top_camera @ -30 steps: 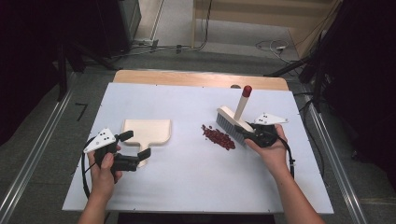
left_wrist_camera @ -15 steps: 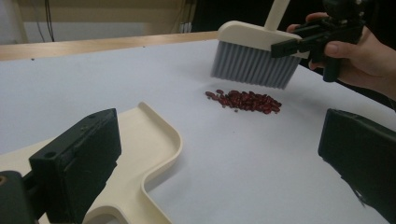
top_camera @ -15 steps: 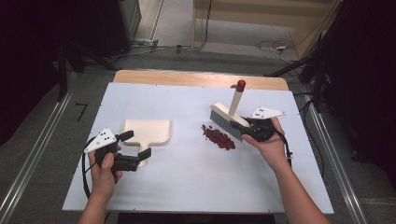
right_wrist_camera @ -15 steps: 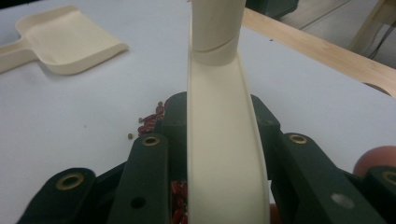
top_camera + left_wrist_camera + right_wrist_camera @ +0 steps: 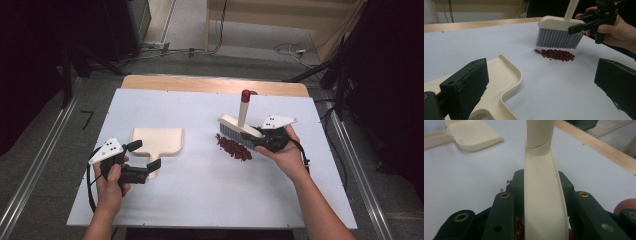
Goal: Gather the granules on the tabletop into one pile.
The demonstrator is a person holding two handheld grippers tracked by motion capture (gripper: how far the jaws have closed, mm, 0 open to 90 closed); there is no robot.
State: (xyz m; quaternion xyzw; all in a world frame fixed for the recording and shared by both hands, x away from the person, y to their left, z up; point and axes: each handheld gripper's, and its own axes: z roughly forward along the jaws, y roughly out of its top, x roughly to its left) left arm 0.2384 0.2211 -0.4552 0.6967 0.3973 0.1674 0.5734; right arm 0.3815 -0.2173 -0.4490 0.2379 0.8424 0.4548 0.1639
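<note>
Your right gripper [image 5: 261,141] is clamped on the brush [image 5: 239,130] head, bristles held just above the far side of the red beans [image 5: 233,147]. Beans lie in 1 loose pile mid-table, none in the dustpan [image 5: 156,141] (so, by my read, sweeping is not yet done). Your left gripper [image 5: 146,156] has its jaws spread either side of the dustpan handle, not closed on it. Bare table [image 5: 200,200] lies between pan and pile; the wooden far edge is well apart from both.
</note>
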